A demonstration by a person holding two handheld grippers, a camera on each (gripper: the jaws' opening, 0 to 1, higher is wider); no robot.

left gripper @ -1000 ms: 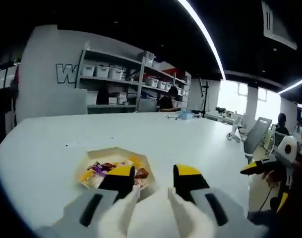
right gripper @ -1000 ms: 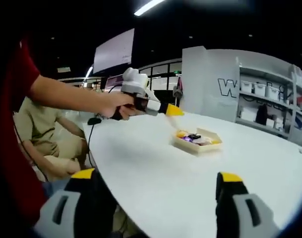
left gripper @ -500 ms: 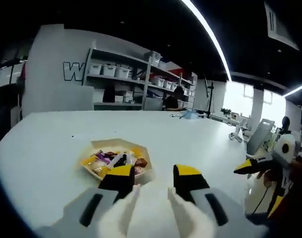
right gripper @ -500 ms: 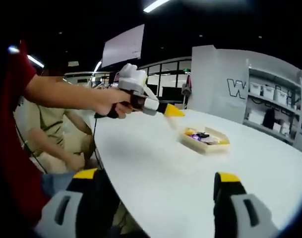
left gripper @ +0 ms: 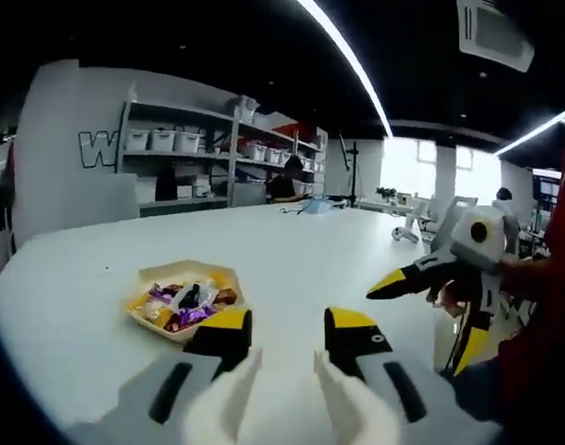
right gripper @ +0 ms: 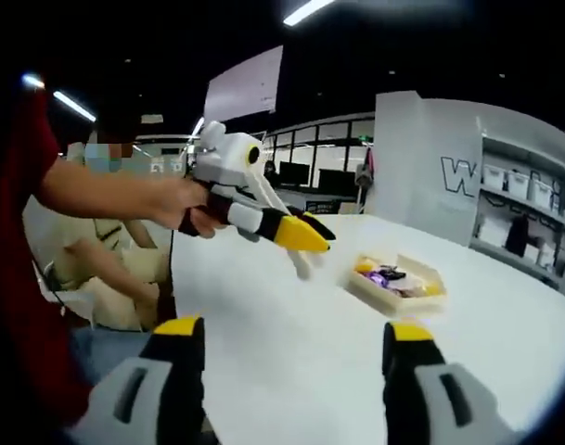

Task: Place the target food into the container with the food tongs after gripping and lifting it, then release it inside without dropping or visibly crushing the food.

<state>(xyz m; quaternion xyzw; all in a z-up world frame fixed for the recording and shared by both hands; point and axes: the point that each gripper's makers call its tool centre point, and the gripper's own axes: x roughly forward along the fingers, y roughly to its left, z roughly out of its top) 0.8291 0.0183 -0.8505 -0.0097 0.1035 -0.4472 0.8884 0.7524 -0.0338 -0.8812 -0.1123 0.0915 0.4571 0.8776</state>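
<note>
1. The left gripper (left gripper: 287,336) hovers low over the broad white tabletop (left gripper: 301,246); its 2 yellow-tipped black fingers (left gripper: 224,332) stand apart with a narrow gap between them and nothing held
2. Just ahead of the left finger sits the shallow tan hexagonal paper tray (left gripper: 184,298), flat on the tabletop and apart from both fingers; it carries a heap of small wrapped snacks in purple, yellow, brown and white wrappers (left gripper: 186,303)
3. In the left gripper view the right gripper (left gripper: 421,276) comes in from the right side, held in a hand (left gripper: 468,295) near the tabletop's right edge, its yellow and black tips pointing towards the tray but well apart from it
4. The right gripper's own fingers (right gripper: 404,357) rise wide apart at the bottom of the right gripper view, empty, with bare white tabletop (right gripper: 291,334) between them
5. In the right gripper view the left gripper (right gripper: 305,232) reaches in from the left, its yellow tips aimed at the tray (right gripper: 398,283), which lies near it and further along the tabletop; the snacks (right gripper: 391,275) stay inside the tray's rim
6. The tabletop's curved near edge runs past the tray's left side in the left gripper view, with open white surface all round the tray and far beyond it
7. Behind the tabletop stands a grey shelving rack with white bins (left gripper: 185,148) against a white wall; a seated person (right gripper: 96,278) is beside the tabletop's edge in the right gripper view
</note>
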